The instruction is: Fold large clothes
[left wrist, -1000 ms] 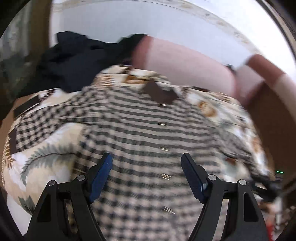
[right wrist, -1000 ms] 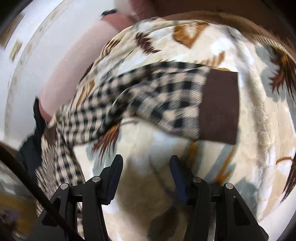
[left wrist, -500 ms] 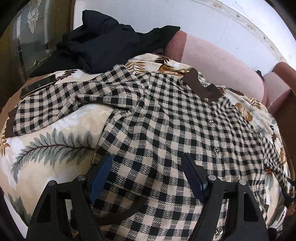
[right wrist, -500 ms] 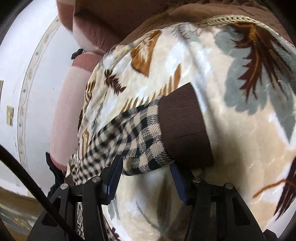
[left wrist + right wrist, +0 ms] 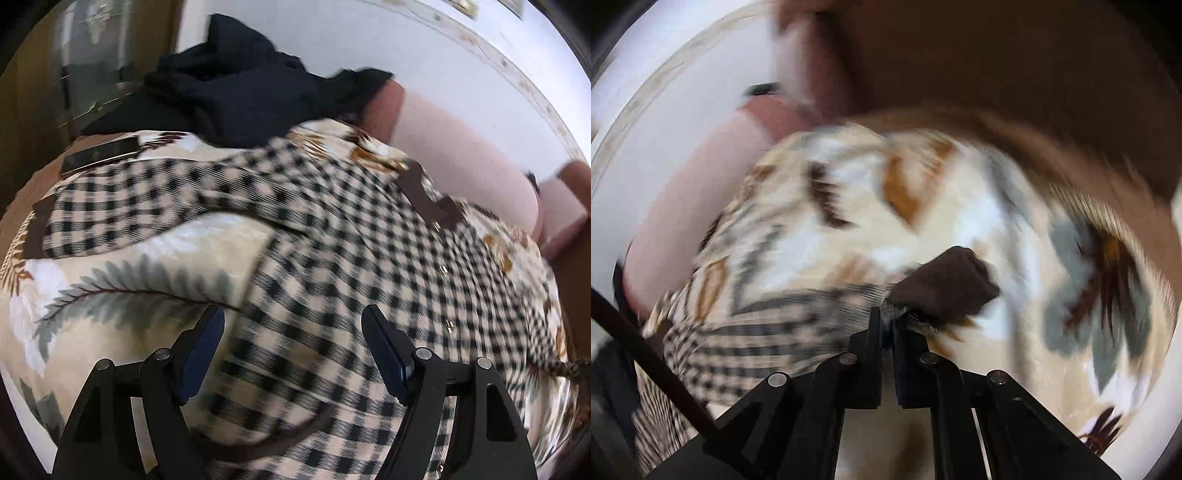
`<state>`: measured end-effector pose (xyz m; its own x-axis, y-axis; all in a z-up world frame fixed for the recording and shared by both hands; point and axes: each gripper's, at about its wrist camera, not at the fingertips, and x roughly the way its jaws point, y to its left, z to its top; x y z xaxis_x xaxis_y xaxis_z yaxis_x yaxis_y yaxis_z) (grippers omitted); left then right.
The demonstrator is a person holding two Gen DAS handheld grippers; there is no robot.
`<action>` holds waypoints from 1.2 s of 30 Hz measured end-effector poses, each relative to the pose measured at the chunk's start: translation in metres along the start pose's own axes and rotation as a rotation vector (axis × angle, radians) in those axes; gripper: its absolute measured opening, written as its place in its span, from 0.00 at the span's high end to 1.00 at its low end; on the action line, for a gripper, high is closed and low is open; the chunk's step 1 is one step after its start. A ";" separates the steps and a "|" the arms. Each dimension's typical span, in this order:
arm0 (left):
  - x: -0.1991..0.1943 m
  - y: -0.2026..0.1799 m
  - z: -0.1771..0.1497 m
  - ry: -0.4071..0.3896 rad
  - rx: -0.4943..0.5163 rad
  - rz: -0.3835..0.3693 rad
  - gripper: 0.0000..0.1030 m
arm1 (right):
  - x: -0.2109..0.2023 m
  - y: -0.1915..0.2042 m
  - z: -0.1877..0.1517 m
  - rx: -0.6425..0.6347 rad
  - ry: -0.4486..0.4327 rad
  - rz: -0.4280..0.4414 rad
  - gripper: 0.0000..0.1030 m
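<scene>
The left tongs (image 5: 293, 354) stand wide apart over the checked shirt (image 5: 351, 280), gripping nothing; the shirt's body lies under and ahead of them, spread on a leaf-print blanket (image 5: 122, 280). Only the left wrist view shows the shirt's brown collar (image 5: 428, 201) far ahead to the right, one sleeve stretched out to the left, a phone (image 5: 99, 157) beyond that sleeve, and a heap of dark clothes (image 5: 236, 92) at the far end.

The right wrist view, blurred, shows what the other cannot: the right tongs (image 5: 886, 325) have just been closing and are clamped on the other sleeve (image 5: 798, 325) just behind its brown cuff (image 5: 945, 288), which bunches up right ahead of the tips. The blanket spreads beyond.
</scene>
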<state>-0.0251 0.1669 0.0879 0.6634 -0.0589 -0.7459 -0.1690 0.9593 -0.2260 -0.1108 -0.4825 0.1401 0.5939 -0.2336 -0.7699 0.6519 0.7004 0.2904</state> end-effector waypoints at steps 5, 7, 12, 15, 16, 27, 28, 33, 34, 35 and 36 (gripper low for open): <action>-0.010 0.042 0.021 -0.031 -0.137 -0.006 0.27 | -0.024 0.137 -0.008 -0.268 -0.042 0.149 0.95; -0.016 0.060 0.031 -0.055 -0.188 -0.003 0.27 | -0.027 0.195 -0.027 -0.357 -0.024 0.226 0.95; -0.025 0.090 0.045 -0.111 -0.231 0.070 0.27 | -0.015 0.331 -0.106 -0.599 0.045 0.351 0.95; -0.027 0.100 0.050 -0.129 -0.235 0.103 0.27 | -0.001 0.387 -0.164 -0.728 0.108 0.398 0.95; -0.026 0.103 0.052 -0.133 -0.234 0.111 0.27 | 0.006 0.402 -0.185 -0.777 0.137 0.411 0.95; -0.015 0.102 0.057 -0.119 -0.239 0.104 0.27 | 0.031 0.386 -0.275 -0.881 0.599 0.645 0.84; -0.013 0.097 0.057 -0.116 -0.228 0.097 0.27 | 0.026 0.379 -0.269 -0.878 0.596 0.657 0.84; 0.002 0.064 0.058 -0.104 -0.157 0.073 0.27 | 0.019 0.361 -0.210 -0.808 0.423 0.584 0.75; 0.006 0.055 0.058 -0.101 -0.134 0.067 0.27 | 0.021 0.366 -0.203 -0.808 0.391 0.556 0.62; 0.009 0.048 0.058 -0.099 -0.115 0.066 0.27 | 0.025 0.368 -0.195 -0.809 0.357 0.525 0.55; 0.013 0.040 0.057 -0.098 -0.090 0.065 0.27 | 0.033 0.376 -0.188 -0.816 0.328 0.493 0.44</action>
<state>0.0179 0.2203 0.1052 0.7161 0.0339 -0.6971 -0.2754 0.9315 -0.2376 0.0651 -0.0996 0.1170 0.4712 0.3175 -0.8229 -0.2266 0.9452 0.2350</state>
